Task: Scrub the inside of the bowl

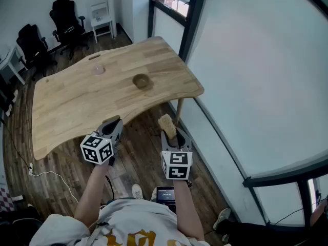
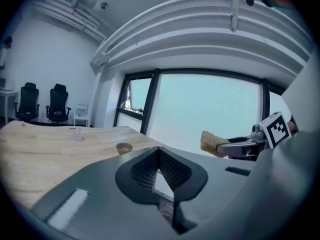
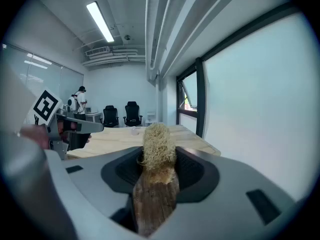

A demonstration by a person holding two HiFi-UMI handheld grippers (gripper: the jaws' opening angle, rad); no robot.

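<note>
I work at a pale wooden bench [image 1: 72, 104] with a wavy near edge, standing on a dark plank floor [image 1: 138, 158]. A small clear cup [image 1: 98, 69] sits toward its far side. Beyond it are a black office chair [image 1: 66, 17], a second black chair [image 1: 31, 45] and a small white side table [image 1: 102, 19]. A white cable [image 1: 48, 174] trails over the floor on my left.

Grey left tool [image 1: 114, 124], right tool [image 1: 171, 137], black-and-white marker cubes [image 1: 97, 148], white shirt [image 1: 128, 223]
</note>
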